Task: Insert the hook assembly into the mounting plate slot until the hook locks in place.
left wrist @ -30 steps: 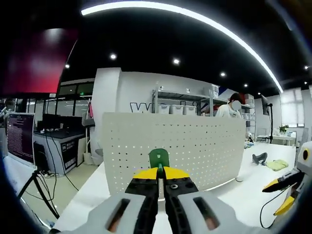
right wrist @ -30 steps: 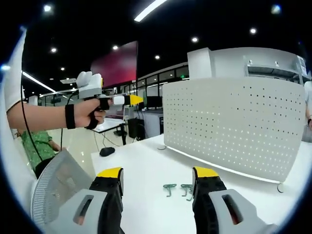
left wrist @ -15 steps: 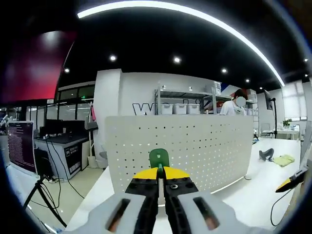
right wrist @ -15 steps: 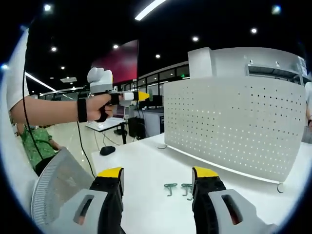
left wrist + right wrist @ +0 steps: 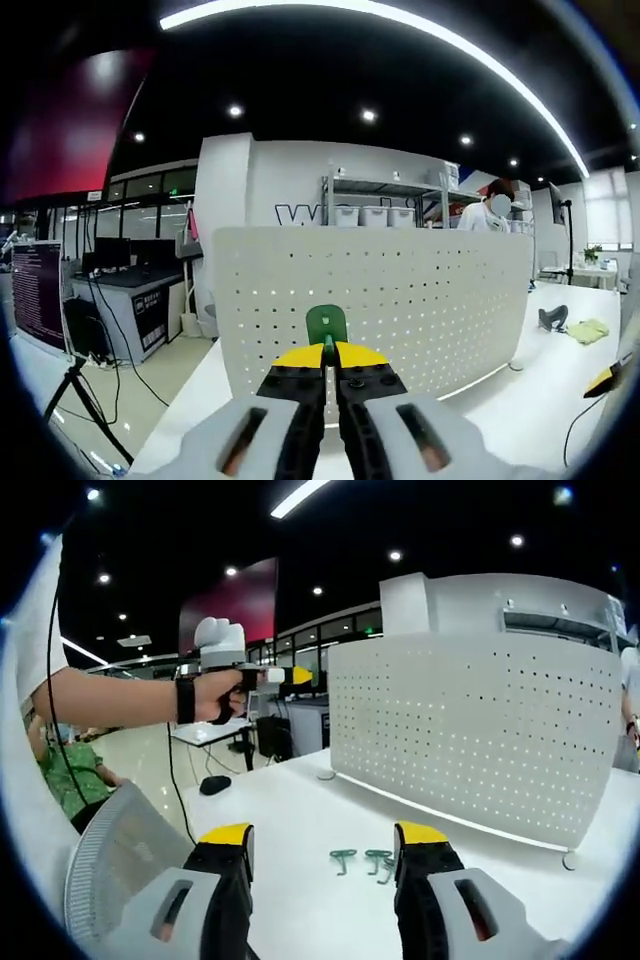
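Green hook (image 5: 326, 324) before pegboard (image 5: 400, 300)

Bright strip light (image 5: 400, 25) arcs above my left gripper; ceiling stays dark; fisheye bends the edges; white table (image 5: 300, 820) glares softly.

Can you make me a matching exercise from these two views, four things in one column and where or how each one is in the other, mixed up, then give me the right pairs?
Things:
1. green hook
2. perforated white panel
3. spare green hooks
4. right gripper

States:
A. open, nothing between the jaws
B. standing upright on the white table
C. lying loose on the table top
D. clamped in the shut left gripper

Pairs: 1-D, 2-B, 3-C, 4-A
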The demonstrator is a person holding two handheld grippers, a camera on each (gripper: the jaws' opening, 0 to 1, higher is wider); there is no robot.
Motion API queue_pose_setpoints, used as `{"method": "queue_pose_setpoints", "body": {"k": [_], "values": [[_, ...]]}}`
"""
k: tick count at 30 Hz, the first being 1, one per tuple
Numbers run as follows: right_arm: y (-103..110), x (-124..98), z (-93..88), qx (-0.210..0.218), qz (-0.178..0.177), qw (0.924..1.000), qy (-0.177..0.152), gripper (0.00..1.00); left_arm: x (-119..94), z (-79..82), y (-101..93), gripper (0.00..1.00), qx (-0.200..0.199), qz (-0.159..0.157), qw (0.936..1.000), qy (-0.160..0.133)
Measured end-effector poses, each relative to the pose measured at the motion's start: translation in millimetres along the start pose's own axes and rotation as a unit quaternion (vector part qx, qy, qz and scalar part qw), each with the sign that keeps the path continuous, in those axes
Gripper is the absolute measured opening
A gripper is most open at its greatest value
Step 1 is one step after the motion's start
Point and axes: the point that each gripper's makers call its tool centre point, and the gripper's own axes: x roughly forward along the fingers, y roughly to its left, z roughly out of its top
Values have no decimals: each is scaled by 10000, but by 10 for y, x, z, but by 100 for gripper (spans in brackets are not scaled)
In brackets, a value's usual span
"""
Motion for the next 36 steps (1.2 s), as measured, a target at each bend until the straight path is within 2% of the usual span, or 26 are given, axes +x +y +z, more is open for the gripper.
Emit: {"method": "queue_pose_setpoints", "body": {"k": [7, 20, 23, 36], "values": [[-7, 14, -23, 7, -9, 10000, 44, 57, 145, 127, 89, 2, 86, 67, 9999, -74], [-78, -15, -52, 80, -136, 9999, 69, 56, 391, 128, 195, 2, 188, 142, 9997, -98], [-78, -27, -41, 56, -147, 9999, 63, 56, 429, 157, 221, 2, 48, 161, 9997, -152], [-76, -37, -77, 70, -188, 9997, 119, 56, 629, 241, 305, 2, 225, 210, 9994, -153]]}}
